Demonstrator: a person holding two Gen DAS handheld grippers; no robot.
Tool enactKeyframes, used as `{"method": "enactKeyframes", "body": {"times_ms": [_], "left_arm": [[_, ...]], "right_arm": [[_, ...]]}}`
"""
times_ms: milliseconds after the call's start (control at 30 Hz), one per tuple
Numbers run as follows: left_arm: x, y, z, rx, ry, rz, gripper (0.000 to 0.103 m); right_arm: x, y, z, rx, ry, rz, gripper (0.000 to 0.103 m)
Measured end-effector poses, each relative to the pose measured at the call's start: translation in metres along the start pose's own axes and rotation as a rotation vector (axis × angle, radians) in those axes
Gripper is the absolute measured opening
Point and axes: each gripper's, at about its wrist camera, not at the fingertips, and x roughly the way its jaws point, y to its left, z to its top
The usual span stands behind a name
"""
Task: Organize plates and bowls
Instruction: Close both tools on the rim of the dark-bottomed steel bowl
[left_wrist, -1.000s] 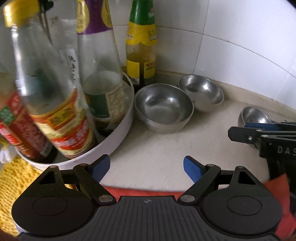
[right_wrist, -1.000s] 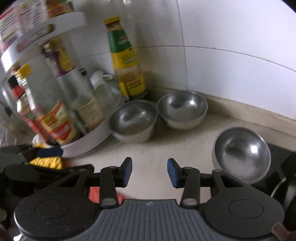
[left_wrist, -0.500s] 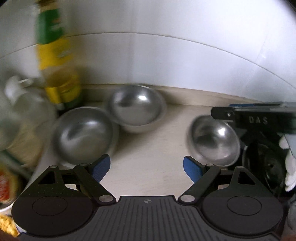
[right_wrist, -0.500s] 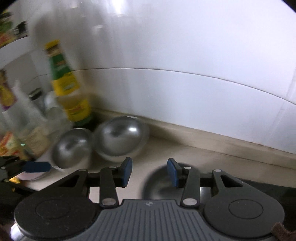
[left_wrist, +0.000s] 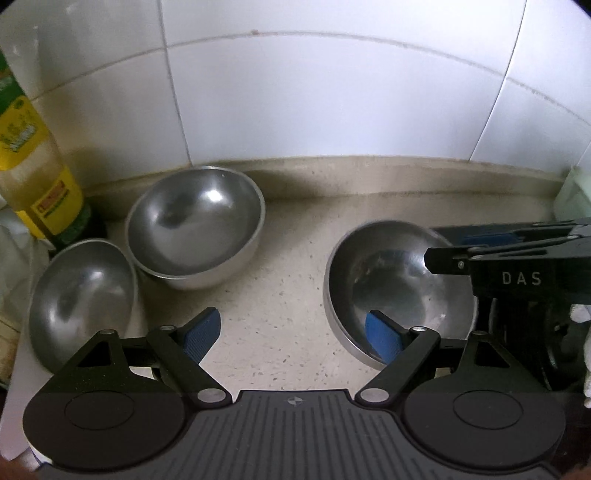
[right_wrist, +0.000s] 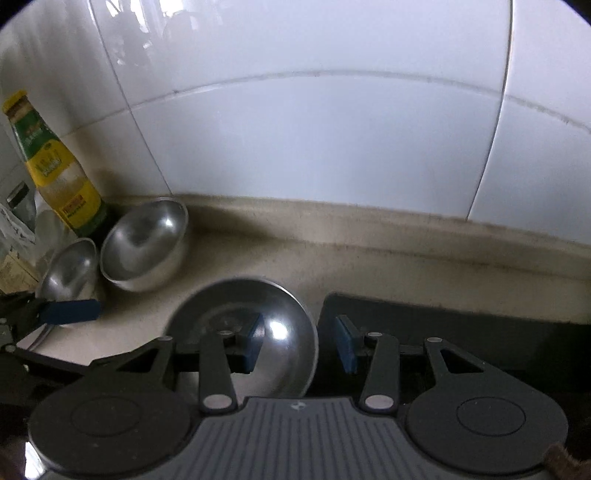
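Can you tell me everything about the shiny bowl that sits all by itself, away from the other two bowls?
The lone bowl is round and looks like plain silvery metal, with a thin rim and a smooth inside that mirrors the light and the blue pads. It looks empty. It stands upright on the speckled counter, apart from the other bowls, right beside a black mat. The right tongs hang open over its rim, one pad above the inside and one outside; whether they touch it, I cannot tell.

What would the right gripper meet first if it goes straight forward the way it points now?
Probably the lone steel bowl: the right gripper straddles its right rim, jaws apart. Depth is unclear.
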Motion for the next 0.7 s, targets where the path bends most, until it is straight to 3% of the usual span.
{"method": "enactKeyframes", "body": {"times_ms": [233, 433, 700], "left_arm": [[0.014, -0.003, 0.0, 0.038, 0.009, 0.026, 0.077], [0.024, 0.001, -0.002, 0.045, 0.039, -0.002, 0.055], [0.019, 0.0, -0.011, 0.077, 0.038, 0.0, 0.045]], "right_arm": [[0.016, -0.001, -0.009, -0.014, 0.039, 0.063, 0.036], [0.024, 0.008, -0.011, -0.047, 0.052, 0.089, 0.034], [0.026, 0.023, -0.015, -0.067, 0.071, 0.146, 0.034]]}}
